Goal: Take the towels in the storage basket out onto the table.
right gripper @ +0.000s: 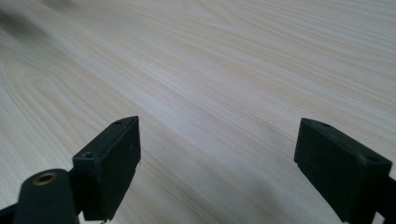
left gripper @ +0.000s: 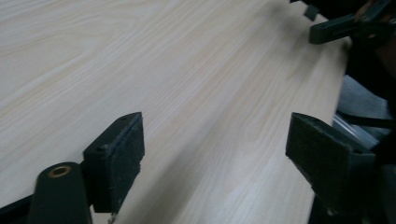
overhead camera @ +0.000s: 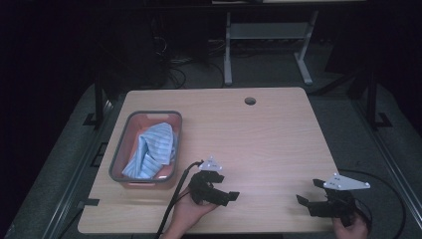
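I have both grippers low over the near edge of the wooden table [overhead camera: 278, 134]. My left gripper [overhead camera: 226, 188] sits near the middle of that near edge, just to the right of the basket, held in a hand [overhead camera: 186, 211] that comes in from the bottom. In the left gripper view its jaws stand wide apart with nothing but bare wood grain between them, and neither pad [left gripper: 122, 154] touches anything. The same view catches my other gripper far off at the table's edge.

My right gripper [overhead camera: 308, 194] rests toward the near right corner, well apart from the left one, the grey three-cornered plate [overhead camera: 346, 183] on top of it and its cable [overhead camera: 393, 194] looping off past the right edge. In the right gripper view its jaws are also spread wide, with only empty tabletop between them.

The grey basket [overhead camera: 119, 149] stands near the left edge of the table, about midway along it. Inside it lies a crumpled light-blue striped cloth [overhead camera: 152, 149], piled loosely and reaching close to the rim. Neither gripper touches the basket or the cloth; the left one is the nearer of the two.

A round cable hole [overhead camera: 250, 101] sits near the far edge of the table.
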A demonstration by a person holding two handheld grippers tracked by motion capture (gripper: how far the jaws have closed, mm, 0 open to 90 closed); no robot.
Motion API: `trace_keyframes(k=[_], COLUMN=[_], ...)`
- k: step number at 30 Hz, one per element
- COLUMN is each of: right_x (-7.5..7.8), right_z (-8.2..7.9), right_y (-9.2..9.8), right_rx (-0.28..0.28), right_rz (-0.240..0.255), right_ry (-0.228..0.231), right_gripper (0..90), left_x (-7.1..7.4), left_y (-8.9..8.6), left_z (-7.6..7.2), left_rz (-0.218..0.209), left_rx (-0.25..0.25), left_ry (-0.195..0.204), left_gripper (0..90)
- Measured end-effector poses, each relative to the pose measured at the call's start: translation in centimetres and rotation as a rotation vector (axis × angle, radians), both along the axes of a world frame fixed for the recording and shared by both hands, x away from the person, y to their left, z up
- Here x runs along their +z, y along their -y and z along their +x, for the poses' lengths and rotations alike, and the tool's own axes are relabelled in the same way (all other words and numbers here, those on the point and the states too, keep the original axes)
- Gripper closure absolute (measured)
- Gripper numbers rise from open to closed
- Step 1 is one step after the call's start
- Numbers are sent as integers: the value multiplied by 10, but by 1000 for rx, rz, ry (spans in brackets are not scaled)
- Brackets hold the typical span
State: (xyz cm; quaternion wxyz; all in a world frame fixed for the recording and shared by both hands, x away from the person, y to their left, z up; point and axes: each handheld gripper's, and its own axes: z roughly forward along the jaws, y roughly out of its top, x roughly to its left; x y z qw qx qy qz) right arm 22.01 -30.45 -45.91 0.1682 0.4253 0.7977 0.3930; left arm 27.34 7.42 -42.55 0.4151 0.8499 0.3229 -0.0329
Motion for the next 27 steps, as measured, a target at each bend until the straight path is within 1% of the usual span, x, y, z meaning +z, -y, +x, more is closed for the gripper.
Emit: trace_keyframes(k=[2,4,6,7,8,11,13,16,17,20,21,22,24,26,27], right_x=[1,1,2,2,2,4,4,5,5,5,5,5,5,5,5], right_z=[-1,-1,-1,-1,-2,-2,-3,-4,-4,-4,-4,-3,-3,-4,-4], right_y=[2,4,6,7,7,7,6,4,3,1,1,0,-2,-3,-3], right_rx=[-5,-13,-20,-22,-26,-28,-25,-20,-18,-12,-12,-7,-4,-3,-4], right_rz=[3,6,15,18,16,13,6,-1,-3,-6,-4,-7,-12,-10,-10], right_ry=[3,8,9,9,8,15,17,17,19,22,19,19,18,17,18], right_gripper=[141,141,141,141,141,141,141,141,141,140,140,141,141,141,141], left_x=[5,11,16,18,20,24,29,36,39,46,49,53,58,61,63], left_y=[3,8,11,12,14,17,18,19,19,20,19,19,18,17,16], left_z=[4,7,12,14,19,25,30,36,38,44,46,48,53,56,58], left_rz=[9,30,44,51,52,52,50,58,69,66,73,67,87,76,78], left_rx=[-5,-13,-27,-23,-23,-20,-24,-21,-23,-21,-21,-18,-22,-19,-19], left_ry=[10,14,31,33,22,20,8,6,8,5,13,12,13,7,6], left_gripper=[164,164,164,164,164,168,168,169,168,168,169,170,170,170,170])
